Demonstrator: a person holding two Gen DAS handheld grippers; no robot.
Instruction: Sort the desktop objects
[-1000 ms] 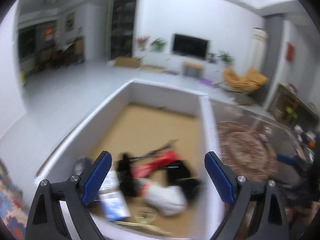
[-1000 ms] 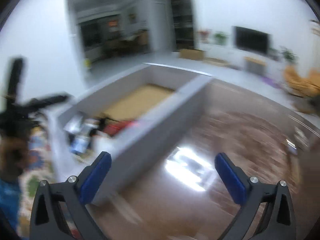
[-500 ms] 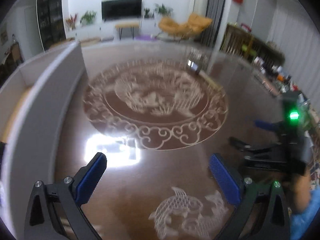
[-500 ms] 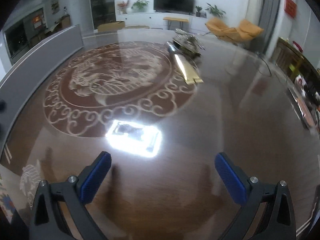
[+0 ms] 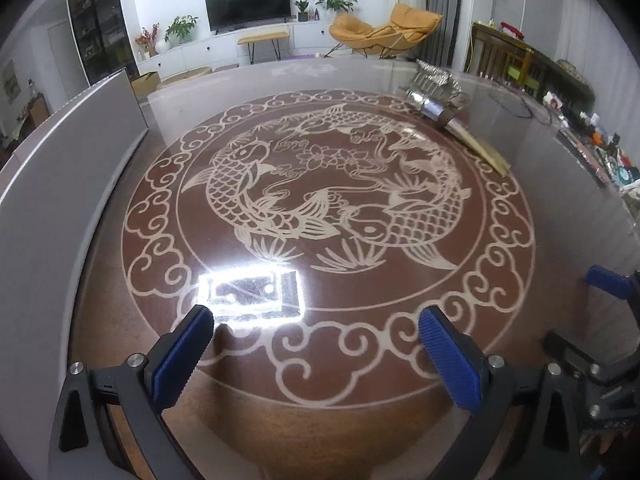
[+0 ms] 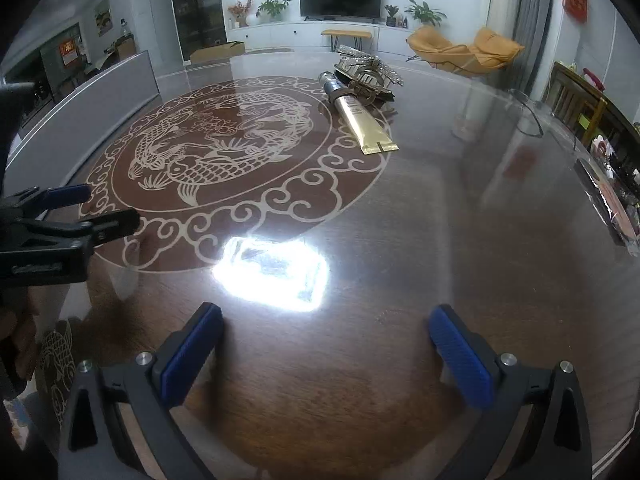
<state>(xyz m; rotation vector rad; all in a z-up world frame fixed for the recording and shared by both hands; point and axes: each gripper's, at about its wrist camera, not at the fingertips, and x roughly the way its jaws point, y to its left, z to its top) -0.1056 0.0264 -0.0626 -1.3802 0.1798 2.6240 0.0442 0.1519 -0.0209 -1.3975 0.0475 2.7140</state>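
A gold tube with a silver cap [image 6: 362, 120] lies on the glossy brown table, far ahead of my right gripper [image 6: 324, 336]. A glittery hair clip [image 6: 366, 70] lies just behind the tube, touching it. Both show at the far right in the left wrist view, the tube [image 5: 460, 130] and the clip [image 5: 434, 78]. My left gripper [image 5: 314, 338] is open and empty above the near rim of the fish pattern. My right gripper is open and empty. The left gripper also shows at the left edge of the right wrist view [image 6: 76, 210].
A grey-walled box [image 5: 60, 168] stands along the table's left side; its inside is hidden. Small clutter [image 5: 608, 152] lies at the far right edge. A lamp glare [image 6: 276, 276] reflects on the table. A thin cable [image 6: 532, 116] lies at the right.
Both grippers have swung away from the grey box and its contents towards the open table. The tube and clip have come into view. Both stay open.
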